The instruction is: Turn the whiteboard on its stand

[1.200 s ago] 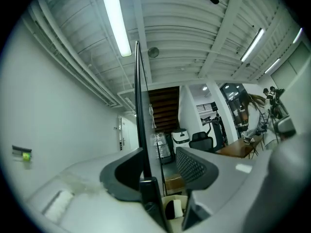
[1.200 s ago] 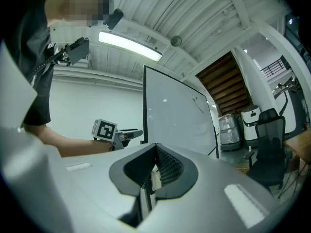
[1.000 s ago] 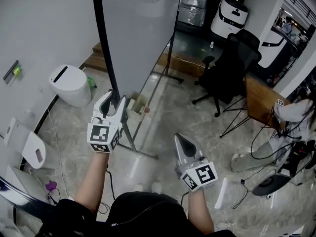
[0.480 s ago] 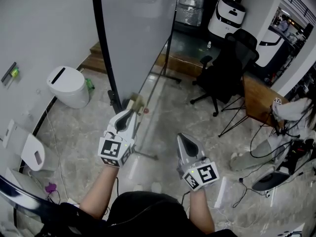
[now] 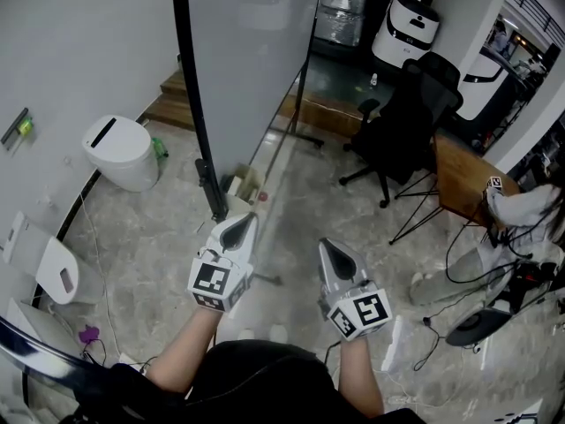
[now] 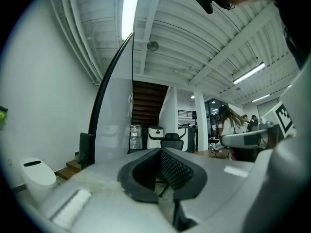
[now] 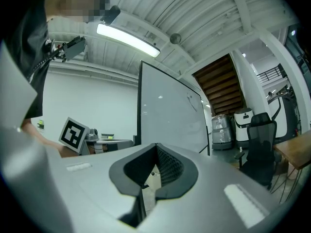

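The whiteboard (image 5: 252,51) stands upright on its stand (image 5: 303,95) on the marbled floor (image 5: 150,237). It is straight ahead of the person and turned nearly edge-on, so its black frame runs down the near side and ends low, just beyond the left tongs (image 5: 242,225). Those tongs point at the foot of that frame edge, near it but apart from it. Their jaws are closing down to meet, tips together with nothing between them. In the left gripper view the same tongs (image 6: 160,152) show ribbed pads pressed together, with the whiteboard's (image 6: 116,106) dark edge rising to their left. The right tongs (image 5: 329,252) are held beside the left ones at about the same height, well apart from the whiteboard and aimed over bare floor. Their jaws are together too and hold nothing. In the right gripper view the right tongs (image 7: 156,147) look up at the pale face of the whiteboard (image 7: 170,110). A white bin (image 5: 121,153) sits by the wall to the left of the board. A black office chair (image 5: 410,117) stands to its right, next to a wooden table (image 5: 461,173).
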`<act>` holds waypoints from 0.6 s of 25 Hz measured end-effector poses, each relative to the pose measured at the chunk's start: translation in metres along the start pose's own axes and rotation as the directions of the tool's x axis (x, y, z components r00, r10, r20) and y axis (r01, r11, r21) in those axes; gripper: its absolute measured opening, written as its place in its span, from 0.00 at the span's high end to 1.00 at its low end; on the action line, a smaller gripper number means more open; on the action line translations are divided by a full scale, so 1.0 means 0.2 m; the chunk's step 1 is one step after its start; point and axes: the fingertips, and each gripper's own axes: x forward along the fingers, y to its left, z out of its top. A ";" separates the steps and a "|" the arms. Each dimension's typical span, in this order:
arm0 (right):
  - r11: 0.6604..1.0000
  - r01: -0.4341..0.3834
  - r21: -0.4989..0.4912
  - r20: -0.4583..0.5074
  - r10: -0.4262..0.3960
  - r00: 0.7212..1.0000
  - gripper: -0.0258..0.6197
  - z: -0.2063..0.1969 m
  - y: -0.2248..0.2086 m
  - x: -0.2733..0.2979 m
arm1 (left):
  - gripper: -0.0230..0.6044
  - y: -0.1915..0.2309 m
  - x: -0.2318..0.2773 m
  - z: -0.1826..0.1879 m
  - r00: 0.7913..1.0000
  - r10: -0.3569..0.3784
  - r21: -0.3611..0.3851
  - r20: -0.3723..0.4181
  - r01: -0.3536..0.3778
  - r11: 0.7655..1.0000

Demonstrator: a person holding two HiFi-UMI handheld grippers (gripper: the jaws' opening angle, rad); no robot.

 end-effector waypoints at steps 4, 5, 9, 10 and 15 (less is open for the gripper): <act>1.000 -0.002 -0.008 0.002 0.002 1.000 0.95 0.01 0.01 0.00 | 0.96 0.04 -0.02 -0.01 1.000 0.020 -0.002 -0.002 -0.020 1.000; 1.000 -0.002 -0.010 0.001 0.002 1.000 0.95 0.01 0.01 0.00 | 0.96 0.06 -0.02 -0.01 1.000 0.029 -0.001 -0.005 -0.029 1.000; 1.000 -0.006 -0.011 -0.006 0.005 1.000 0.95 0.00 0.03 0.01 | 0.96 0.11 -0.03 -0.02 0.998 0.051 -0.004 -0.020 -0.052 0.999; 1.000 -0.006 -0.010 -0.007 0.006 1.000 0.95 -0.01 0.03 0.01 | 0.96 0.11 -0.03 -0.04 0.999 0.049 -0.002 -0.024 -0.049 0.999; 1.000 -0.012 -0.013 -0.010 0.012 1.000 0.95 -0.02 0.04 0.04 | 0.96 0.12 -0.03 -0.06 0.999 0.041 -0.007 -0.034 -0.041 0.999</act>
